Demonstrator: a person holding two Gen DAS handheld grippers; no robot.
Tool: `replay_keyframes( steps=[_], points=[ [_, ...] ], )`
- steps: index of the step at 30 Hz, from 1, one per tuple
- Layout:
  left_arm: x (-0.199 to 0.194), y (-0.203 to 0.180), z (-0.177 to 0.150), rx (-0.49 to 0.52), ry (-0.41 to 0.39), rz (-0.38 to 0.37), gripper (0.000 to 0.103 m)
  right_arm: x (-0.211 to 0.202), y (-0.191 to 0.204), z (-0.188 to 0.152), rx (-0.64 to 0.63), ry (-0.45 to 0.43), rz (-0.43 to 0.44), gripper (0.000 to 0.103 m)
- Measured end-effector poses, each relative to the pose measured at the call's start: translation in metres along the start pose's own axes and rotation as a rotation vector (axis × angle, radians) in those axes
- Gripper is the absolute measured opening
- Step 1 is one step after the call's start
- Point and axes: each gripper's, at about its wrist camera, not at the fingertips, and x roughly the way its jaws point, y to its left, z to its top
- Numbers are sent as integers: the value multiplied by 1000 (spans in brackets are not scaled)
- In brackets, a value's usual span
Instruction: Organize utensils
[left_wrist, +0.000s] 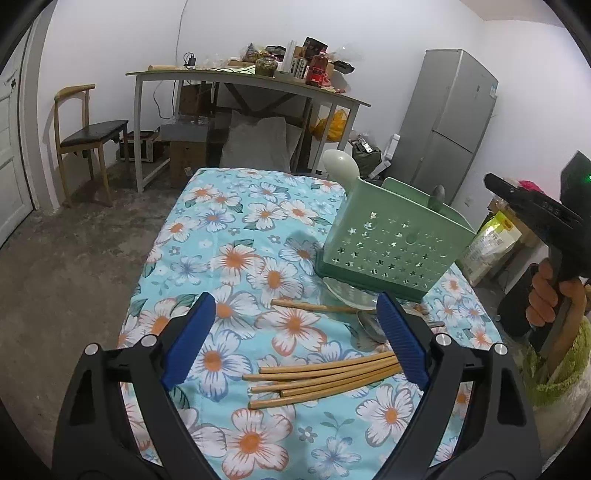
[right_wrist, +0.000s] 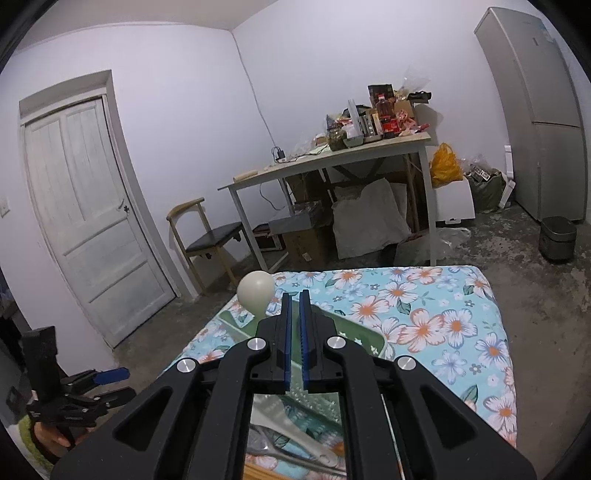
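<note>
A bundle of wooden chopsticks (left_wrist: 325, 380) lies on the floral tablecloth (left_wrist: 236, 236), with one more chopstick (left_wrist: 310, 305) and a metal spoon (left_wrist: 369, 328) behind it. A green perforated utensil holder (left_wrist: 391, 240) stands tilted at the right on a clear tray (left_wrist: 351, 295), with a pale ladle (left_wrist: 341, 166) in it. My left gripper (left_wrist: 295, 339) is open above the chopsticks. My right gripper (right_wrist: 295, 325) is nearly closed and empty, above the holder (right_wrist: 358, 332). The ladle (right_wrist: 255, 290) shows just left of its fingers. Spoons (right_wrist: 295, 443) lie below it.
The table's edges drop to a concrete floor on all sides. Across the room stand a cluttered desk (left_wrist: 243, 79), a chair (left_wrist: 88, 136), a grey fridge (left_wrist: 450, 122) and a door (right_wrist: 92, 221). The other handheld gripper shows at the right (left_wrist: 535, 210).
</note>
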Motion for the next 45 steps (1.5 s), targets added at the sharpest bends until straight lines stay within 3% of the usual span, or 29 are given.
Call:
replay_keyframes(
  steps=[1,3,11,14,20,28,38,41,45],
  points=[
    [-1,0,0,-1,-2,-3,86,-6,2,-2,-2,-7,-4,23],
    [-1,2,-1,-12,-11,-7,87,-17,8,-6,-5,-20,-10,34],
    [6,11,-7,-75,31,-28,87,-40,26,-37,-17,21,-57,60],
    [8,7,-7,-45,43,-8,87,-37,33,-54,-29,74,-108,75],
    [14,-5,-6,37,81,46,90,-23,46,-85,-80,198,-209,93],
    [28,-13,-6,96,139,75,91,-12,53,-115,-181,315,-370,97],
    [37,-18,-3,23,163,-70,95,-20,47,-126,-246,273,-563,97],
    [41,-26,-3,18,171,-108,95,-26,47,-123,-257,248,-571,97],
    [46,-39,-2,55,160,-123,95,-37,45,-118,-234,201,-512,97]
  ],
)
